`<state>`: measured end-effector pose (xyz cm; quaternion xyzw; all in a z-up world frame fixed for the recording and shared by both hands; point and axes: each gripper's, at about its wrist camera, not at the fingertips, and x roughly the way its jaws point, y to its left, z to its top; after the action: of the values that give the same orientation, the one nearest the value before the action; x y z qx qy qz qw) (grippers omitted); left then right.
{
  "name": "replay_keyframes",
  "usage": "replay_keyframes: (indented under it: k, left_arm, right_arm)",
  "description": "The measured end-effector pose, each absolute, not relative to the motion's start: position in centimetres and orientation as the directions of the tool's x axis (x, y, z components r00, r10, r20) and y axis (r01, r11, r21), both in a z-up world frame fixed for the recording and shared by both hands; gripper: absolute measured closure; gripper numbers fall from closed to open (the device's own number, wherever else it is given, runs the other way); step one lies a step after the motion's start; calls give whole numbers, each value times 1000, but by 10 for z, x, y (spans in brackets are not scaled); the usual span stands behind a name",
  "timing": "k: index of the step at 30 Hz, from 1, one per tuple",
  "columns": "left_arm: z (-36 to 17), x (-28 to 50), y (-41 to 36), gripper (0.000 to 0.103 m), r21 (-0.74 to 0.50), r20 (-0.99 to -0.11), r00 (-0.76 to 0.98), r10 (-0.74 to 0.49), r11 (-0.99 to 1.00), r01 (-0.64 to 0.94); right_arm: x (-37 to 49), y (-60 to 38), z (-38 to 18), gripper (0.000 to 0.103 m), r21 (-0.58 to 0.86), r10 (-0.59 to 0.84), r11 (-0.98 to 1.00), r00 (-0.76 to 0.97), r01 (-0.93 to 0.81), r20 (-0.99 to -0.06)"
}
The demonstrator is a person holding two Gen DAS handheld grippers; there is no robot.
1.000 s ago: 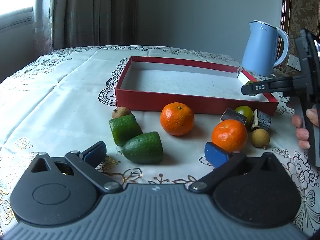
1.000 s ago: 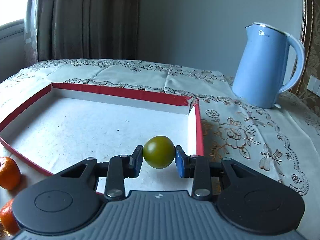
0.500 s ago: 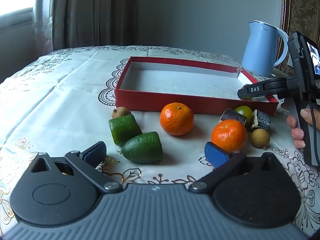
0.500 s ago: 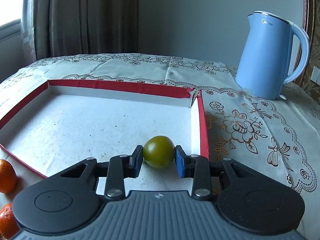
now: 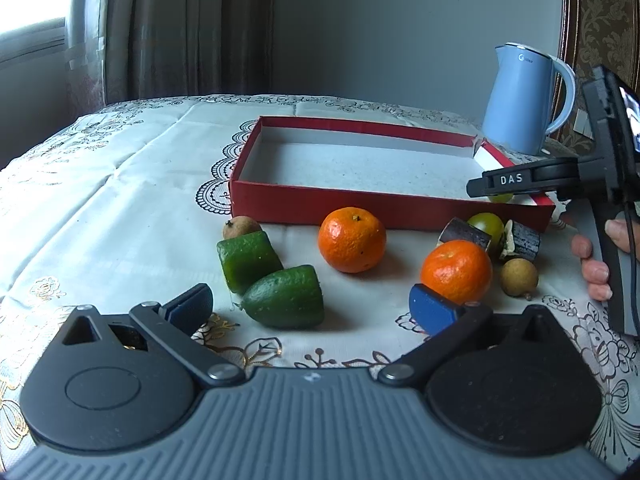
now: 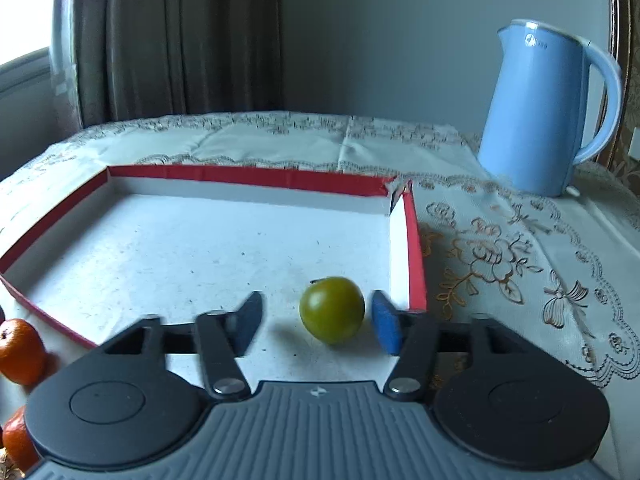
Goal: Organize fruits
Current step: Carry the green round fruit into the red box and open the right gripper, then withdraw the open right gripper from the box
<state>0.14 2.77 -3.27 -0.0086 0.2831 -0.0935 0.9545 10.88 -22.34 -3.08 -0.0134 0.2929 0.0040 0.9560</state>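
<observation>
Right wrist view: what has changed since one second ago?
The right hand-held gripper has just been opening and let go of the green fruit, which now rests on the floor of the red box between its fingers. The left hand-held gripper and other fruits stayed put.

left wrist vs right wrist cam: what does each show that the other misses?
Left wrist only: two green fruit chunks, longans, the person's hand.
Right wrist only: right tongs, just opened, around the freed green tomato on the box floor.
Both: red box, blue kettle, two tangerines.
</observation>
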Motion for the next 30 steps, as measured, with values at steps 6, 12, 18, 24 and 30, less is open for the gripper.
replay_keyframes:
  k: [6,12,18,24,30]
  left_arm:
    - [-32,-1,30,0,-73,-532,828,-178,984,165]
    - [-32,-5,30,0,-68,-518,838,-172,985,161]
    - [-31,-8,35,0,-72,-520,842,-147,989,128]
    - [-32,-11,32,0,-43,-522,844,-122,992,117]
    - [-30,-9,21,0,13,-527,847,-67,996,88]
  right_arm:
    - [65,-224,-19,16,-75,-74,996,899,45,-432]
    - [44,-247,-25,15,-3,-76,996,886,84,-457]
    - [26,-266,-26,14,69,-96,987,887,143,-452]
    - [13,-281,-23,9,116,-145,971,905,207,-399]
    - [14,-279,-23,7,105,-137,975,904,194,-404]
